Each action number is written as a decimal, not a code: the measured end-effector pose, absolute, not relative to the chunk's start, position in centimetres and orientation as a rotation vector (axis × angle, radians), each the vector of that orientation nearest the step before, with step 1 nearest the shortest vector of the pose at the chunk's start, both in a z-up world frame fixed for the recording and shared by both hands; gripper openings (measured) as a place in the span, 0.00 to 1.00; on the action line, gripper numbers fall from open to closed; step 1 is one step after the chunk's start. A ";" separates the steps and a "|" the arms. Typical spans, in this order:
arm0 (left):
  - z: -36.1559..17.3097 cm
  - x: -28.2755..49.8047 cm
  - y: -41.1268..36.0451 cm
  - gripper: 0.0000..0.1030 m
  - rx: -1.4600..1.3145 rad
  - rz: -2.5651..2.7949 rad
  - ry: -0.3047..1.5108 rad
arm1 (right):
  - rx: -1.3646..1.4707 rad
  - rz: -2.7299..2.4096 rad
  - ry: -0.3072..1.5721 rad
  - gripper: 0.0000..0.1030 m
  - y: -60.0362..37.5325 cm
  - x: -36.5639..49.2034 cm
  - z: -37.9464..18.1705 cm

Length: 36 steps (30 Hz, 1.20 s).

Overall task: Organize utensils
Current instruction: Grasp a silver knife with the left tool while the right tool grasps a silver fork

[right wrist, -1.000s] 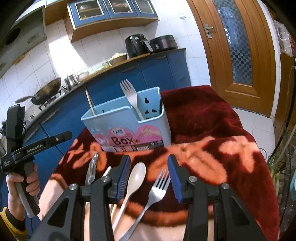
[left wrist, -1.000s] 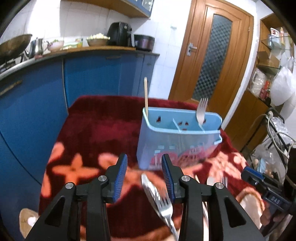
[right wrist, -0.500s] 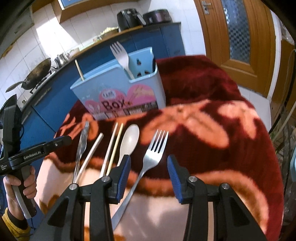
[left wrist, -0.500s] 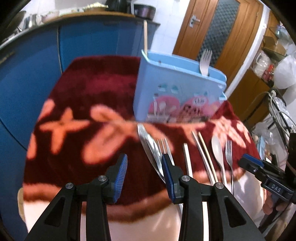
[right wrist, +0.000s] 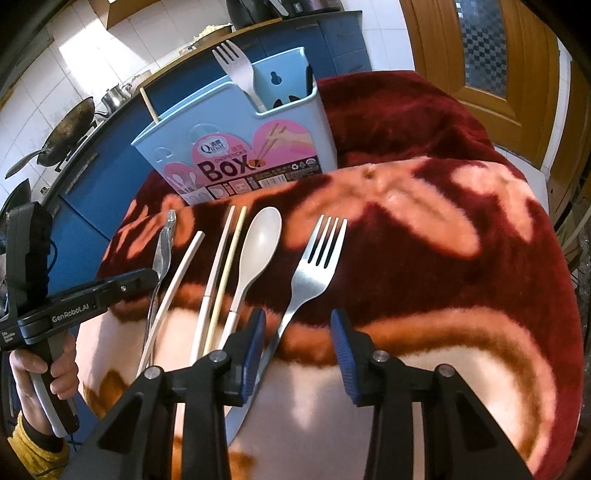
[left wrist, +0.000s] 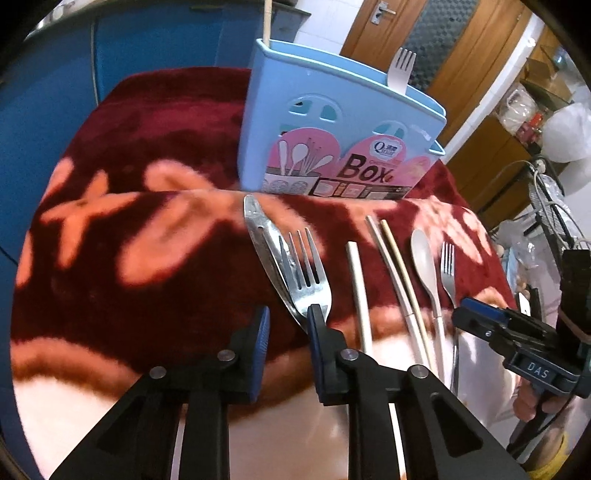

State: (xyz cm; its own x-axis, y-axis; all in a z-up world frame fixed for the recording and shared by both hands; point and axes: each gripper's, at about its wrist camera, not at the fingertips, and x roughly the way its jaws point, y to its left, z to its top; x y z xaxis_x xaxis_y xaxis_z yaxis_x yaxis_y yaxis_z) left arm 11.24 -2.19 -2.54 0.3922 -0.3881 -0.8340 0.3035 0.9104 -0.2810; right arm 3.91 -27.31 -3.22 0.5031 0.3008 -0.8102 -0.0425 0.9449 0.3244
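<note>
A light blue utensil box (left wrist: 340,129) (right wrist: 236,147) stands on a red flowered blanket (left wrist: 147,236), holding a white fork (right wrist: 236,66) and one chopstick (left wrist: 265,18). In front of it lie metal tongs (left wrist: 264,240), a steel fork (left wrist: 308,273), a white stick (left wrist: 356,280), a chopstick pair (left wrist: 395,266), a beige spoon (right wrist: 258,243) and a second steel fork (right wrist: 314,266). My left gripper (left wrist: 286,321) is open, low over the blanket beside the first fork's neck. My right gripper (right wrist: 297,328) is open over the second fork's handle.
Blue kitchen cabinets (left wrist: 55,74) with a wok (right wrist: 66,129) stand behind the table. A wooden door (right wrist: 480,55) is at the right. Shelves with bags (left wrist: 535,110) and cables are at the far right in the left wrist view.
Both grippers have dropped lower and tilted down toward the row of utensils. The box now sits higher in both views. Both stay open.
</note>
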 end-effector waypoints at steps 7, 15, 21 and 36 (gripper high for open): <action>-3.0 11.5 -2.3 0.16 -0.153 -0.467 1.090 | 0.279 0.202 1.027 0.38 -27.2 4.8 -3.4; -2.7 11.1 -1.8 0.09 -0.184 -0.440 1.060 | 0.263 0.179 1.018 0.13 -27.5 5.2 -3.5; -1.2 10.1 -0.6 0.07 -0.131 -0.379 1.010 | 0.238 0.193 1.025 0.09 -27.8 4.5 -3.2; -3.3 8.8 2.4 0.09 -0.115 -0.354 1.140 | 0.101 0.226 1.113 0.11 -26.2 3.2 -2.8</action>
State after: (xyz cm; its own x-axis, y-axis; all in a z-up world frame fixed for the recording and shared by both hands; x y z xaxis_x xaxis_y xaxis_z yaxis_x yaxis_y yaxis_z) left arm 8.82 2.43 -3.26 0.3692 -0.3330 -0.8676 0.2170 0.9387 -0.2680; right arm 3.23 -26.20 -2.77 0.4221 0.2304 -0.8768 -0.1295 0.9726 0.1932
